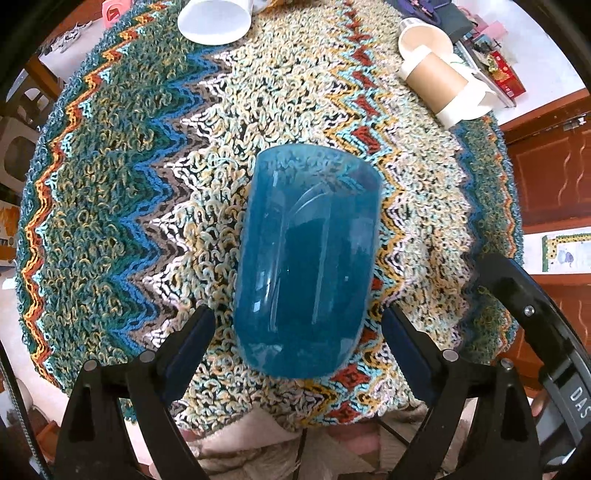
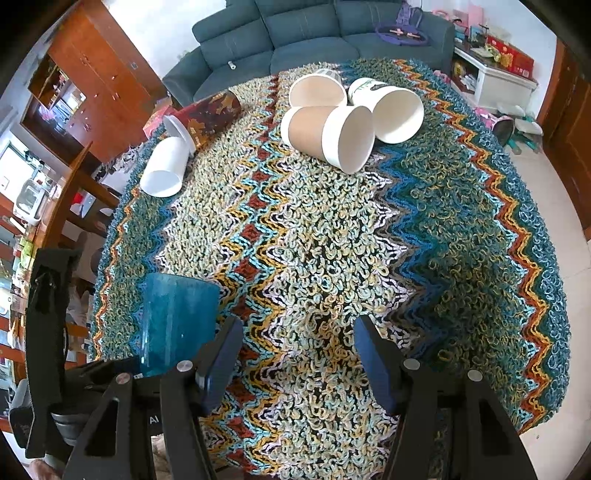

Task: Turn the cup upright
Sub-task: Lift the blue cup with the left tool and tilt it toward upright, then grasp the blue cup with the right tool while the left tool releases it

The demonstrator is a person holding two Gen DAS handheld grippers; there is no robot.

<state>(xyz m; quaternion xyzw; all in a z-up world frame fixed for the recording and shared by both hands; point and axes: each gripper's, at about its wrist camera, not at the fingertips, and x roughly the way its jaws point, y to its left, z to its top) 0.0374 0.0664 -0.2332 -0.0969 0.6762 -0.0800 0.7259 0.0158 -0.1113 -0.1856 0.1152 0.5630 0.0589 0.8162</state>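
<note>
A translucent blue cup [image 1: 306, 258] stands on the zigzag woven cloth [image 1: 129, 184], in the middle of the left wrist view. Its near end looks rounded and closed. My left gripper [image 1: 299, 332] is open, one finger on each side of the cup's near end, not touching it. The same cup shows at lower left in the right wrist view [image 2: 177, 321], beside the left gripper's body. My right gripper [image 2: 297, 354] is open and empty over the cloth, to the right of the cup.
Paper cups lie on their sides at the far end: a brown-sleeved cup [image 2: 328, 134], two white cups [image 2: 393, 110] behind it, a white cup [image 2: 164, 170] and a dark red patterned cup [image 2: 207, 118] at far left. A sofa [image 2: 314, 33] stands beyond.
</note>
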